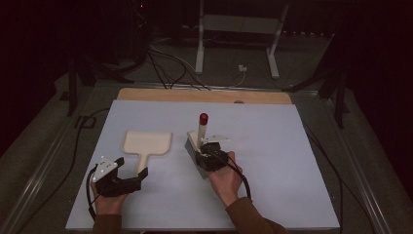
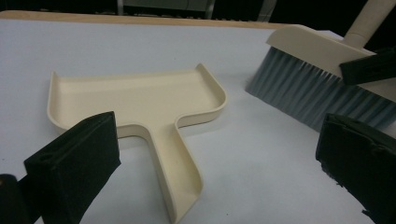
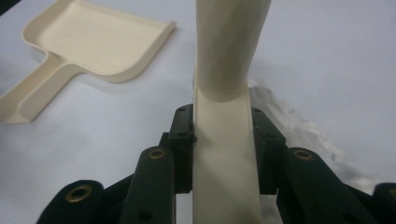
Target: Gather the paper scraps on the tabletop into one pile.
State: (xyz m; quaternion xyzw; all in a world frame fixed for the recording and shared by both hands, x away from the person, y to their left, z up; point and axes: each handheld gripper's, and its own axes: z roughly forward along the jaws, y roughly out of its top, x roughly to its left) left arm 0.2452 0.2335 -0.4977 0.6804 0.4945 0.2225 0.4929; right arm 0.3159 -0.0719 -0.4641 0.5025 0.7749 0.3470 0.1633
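A dim room with cables and a metal stand on the floor surrounds a pale tabletop [image 1: 292, 161], where at centre frame the right hand-held gripper [image 1: 210, 155] is clamped on the cream brush [image 1: 197, 146], a light, stiff thing with soft bristles, probably best taken by its flat neck as here. Left of it lies the cream dustpan [image 1: 146, 144], likely light, rigid and slippery, best taken by its handle, which the left hand-held gripper [image 1: 127, 176] straddles wide open and empty at lower left. The right gripper view shows the jaws pinching the brush neck [image 3: 224, 140], while the left gripper view shows the grey bristles [image 2: 308, 91] at its upper right.

Dim room, dark surround; table evenly lit; close views soft, shadows faint.
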